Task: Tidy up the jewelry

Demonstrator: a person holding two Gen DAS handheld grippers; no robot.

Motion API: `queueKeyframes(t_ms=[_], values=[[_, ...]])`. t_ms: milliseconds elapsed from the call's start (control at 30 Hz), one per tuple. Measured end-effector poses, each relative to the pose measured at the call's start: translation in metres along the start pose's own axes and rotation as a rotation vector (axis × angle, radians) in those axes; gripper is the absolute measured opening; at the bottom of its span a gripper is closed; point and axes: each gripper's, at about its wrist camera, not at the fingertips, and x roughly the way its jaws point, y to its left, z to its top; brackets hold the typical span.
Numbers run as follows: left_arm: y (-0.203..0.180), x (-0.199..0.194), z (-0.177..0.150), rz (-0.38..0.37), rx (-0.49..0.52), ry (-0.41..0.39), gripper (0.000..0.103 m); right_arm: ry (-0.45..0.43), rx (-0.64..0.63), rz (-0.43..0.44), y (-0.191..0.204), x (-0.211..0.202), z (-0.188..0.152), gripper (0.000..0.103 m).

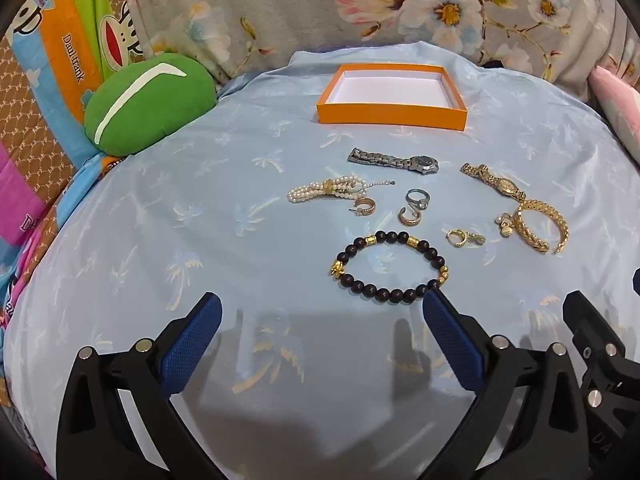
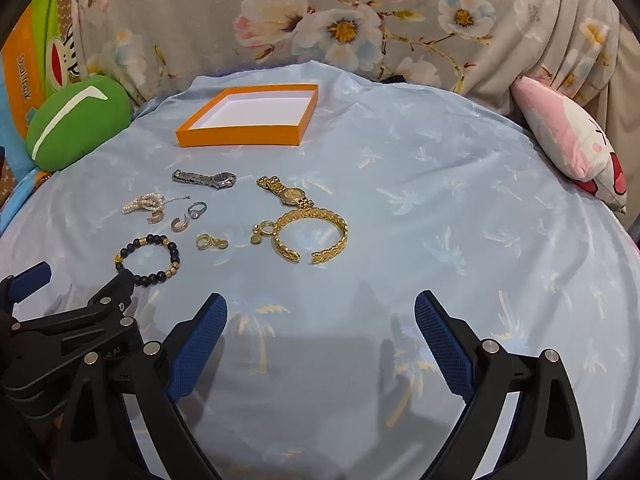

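The left gripper point(image 1: 320, 308), fingers spread wide and holding nothing, has the dark beaded bracelet point(image 1: 390, 266) just ahead of its tips, nearer its right finger, its oval lying crosswise. The right gripper point(image 2: 320, 306), equally spread and empty, sits farther off, the bracelet ahead to its left. Beyond lie metal rings, watches, a ridged gold cuff point(image 1: 540, 226) on soft blue cloth point(image 1: 200, 240), then the empty orange box point(image 1: 390, 114).

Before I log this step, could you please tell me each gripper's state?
Left gripper: open, holding nothing.
Right gripper: open, holding nothing.
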Motion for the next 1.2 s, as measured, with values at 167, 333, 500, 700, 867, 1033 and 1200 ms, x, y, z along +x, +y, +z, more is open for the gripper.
queueKeyframes(t_ms=[167, 333, 500, 700, 867, 1033, 1200], values=[[-0.0014, 0.0015, 0.0004, 0.003, -0.005, 0.006, 0.098, 0.006, -0.003, -0.005, -0.001, 0.0019, -0.0016, 0.093], [0.0012, 0.0036, -0.0018, 0.002, -0.013, 0.013, 0.098, -0.001, -0.002, -0.001, 0.0023, -0.0006, 0.0022, 0.093], [0.0057, 0.0024, -0.0015, -0.002, -0.027, 0.018, 0.098, 0.0, -0.002, 0.002, 0.0006, 0.0014, 0.0002, 0.093], [0.0062, 0.0021, -0.0011, -0.001, -0.03, 0.019, 0.098, -0.002, -0.001, 0.002, -0.0003, 0.0021, -0.0003, 0.093], [0.0062, 0.0015, -0.0005, -0.004, -0.031, 0.019, 0.098, -0.001, -0.002, 0.002, 0.0013, 0.0034, -0.0015, 0.093], [0.0065, 0.0015, -0.0001, -0.004, -0.035, 0.017, 0.098, -0.001, -0.003, 0.002, 0.0007, 0.0036, -0.0014, 0.093], [0.0075, 0.0014, 0.0004, -0.008, -0.041, 0.016, 0.098, -0.001, -0.004, 0.002, 0.0003, 0.0034, -0.0018, 0.093]])
